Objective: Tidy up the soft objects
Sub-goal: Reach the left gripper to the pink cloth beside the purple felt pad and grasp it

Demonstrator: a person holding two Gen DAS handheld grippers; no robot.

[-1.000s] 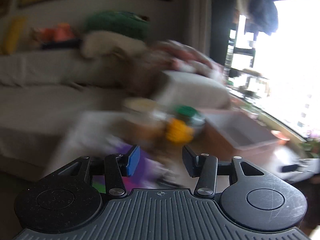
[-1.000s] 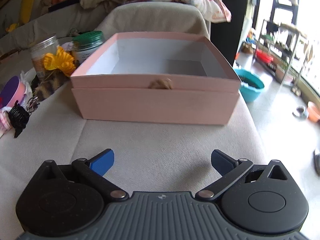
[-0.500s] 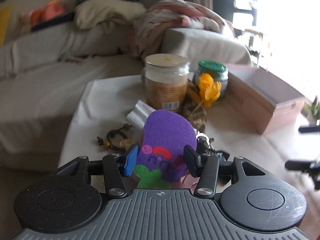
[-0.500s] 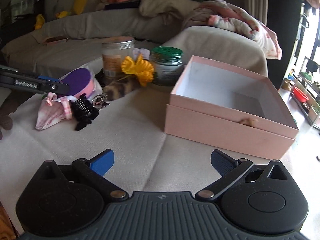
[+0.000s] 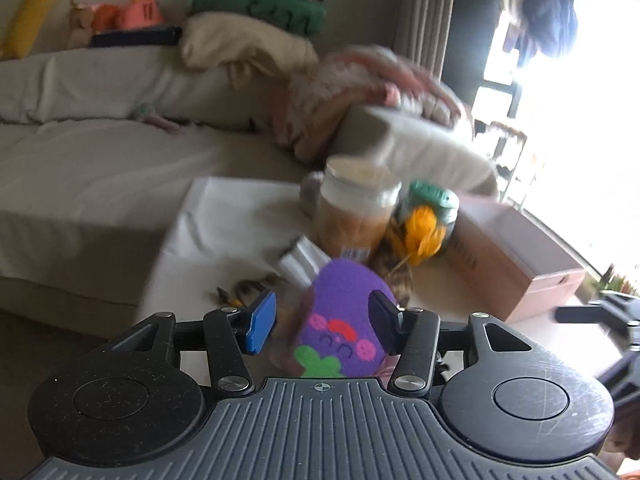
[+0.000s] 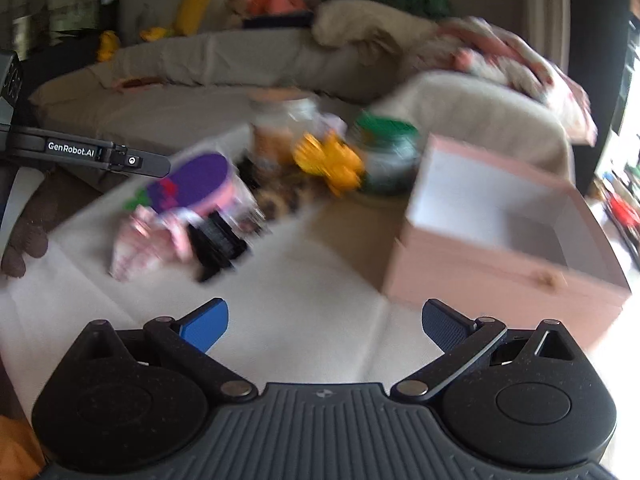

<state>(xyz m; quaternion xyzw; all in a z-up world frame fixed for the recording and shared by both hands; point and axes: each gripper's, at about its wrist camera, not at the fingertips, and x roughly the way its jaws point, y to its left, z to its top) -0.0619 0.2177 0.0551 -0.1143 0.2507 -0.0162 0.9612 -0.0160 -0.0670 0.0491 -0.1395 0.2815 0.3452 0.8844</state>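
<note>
Since the earlier frame the left gripper [image 5: 322,316] has closed in on the purple felt piece [image 5: 344,320], which now fills more of the gap between its fingers; the right wrist view has swung so the pink box [image 6: 504,264] sits at 3 o'clock rather than dead ahead.

Left gripper: jaws opening, near their widest. Felt piece lies between them. The right-hand pad looks to be against its edge; the blue pad at 9 o'clock stands clear. No grip yet.

Right gripper [image 6: 324,320]: wide open, nothing between the fingers, hovering over the bare cloth of the table [image 6: 304,280].

Location: felt piece rests on top of a pile of small items at the table's left side, over a pink patterned cloth [image 6: 148,240] and beside a black hair claw [image 6: 218,244]. Seen from the right wrist, the pile is at 10 o'clock. Two jars [image 5: 356,208] and a yellow flower [image 5: 422,234] stand at 12 o'clock beyond it; the box is open and looks empty.

Handling (judgement): felt is light, thin, floppy, not fragile, with enough surface friction not to slip. Likely to fold if pinched at the tip. Best hold: across the wide middle, near the stitched face, pads on both edges. Risk: dragging the cloth underneath along with it.

Both views motion-blurred; fine contact uncertain.
</note>
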